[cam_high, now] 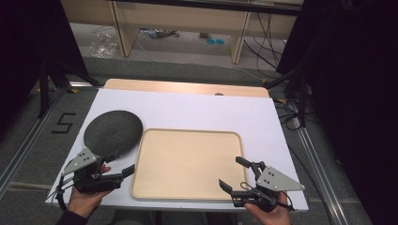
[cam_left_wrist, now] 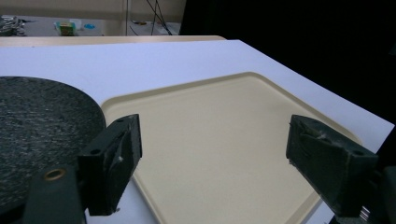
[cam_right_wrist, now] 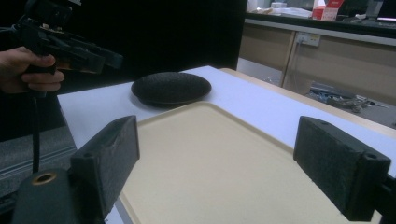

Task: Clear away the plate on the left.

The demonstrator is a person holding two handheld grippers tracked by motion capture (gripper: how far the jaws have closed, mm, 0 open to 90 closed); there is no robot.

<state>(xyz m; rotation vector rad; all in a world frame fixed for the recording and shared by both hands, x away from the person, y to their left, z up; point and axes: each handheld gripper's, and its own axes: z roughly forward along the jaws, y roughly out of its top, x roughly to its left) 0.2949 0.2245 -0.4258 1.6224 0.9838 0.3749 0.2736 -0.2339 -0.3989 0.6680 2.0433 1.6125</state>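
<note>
**Both claws spread above the near edge of the counter**

We held our left claw (cam_high: 117, 165) low at the near left corner of the white rectangular counter (cam_high: 197, 110), its black jaws spread wide with nothing between them. In the left gripper view those jaws framed the flat beige rectangular tray with rounded corners (cam_left_wrist: 224, 140), and the dark grey round speckled plate (cam_left_wrist: 37, 135) lay just beside the left jaw.

Our right claw (cam_high: 234, 173) hung at the near right corner of the tray (cam_high: 187, 164), its jaws likewise spread and pinching nothing. In the right gripper view we looked across the tray (cam_right_wrist: 210, 158) towards the plate (cam_right_wrist: 170, 87), with our left hand (cam_right_wrist: 28, 67) and its claw raised at the upper left.

The plate (cam_high: 112, 132) sat on the counter at the left, its rim just beside the tray's far left corner; we could not tell whether the two touched. The tray lay at the near middle of the counter, between our two claws, its surface bare. A black figure five (cam_high: 63, 123) was marked on the grey floor left of the counter.
</note>
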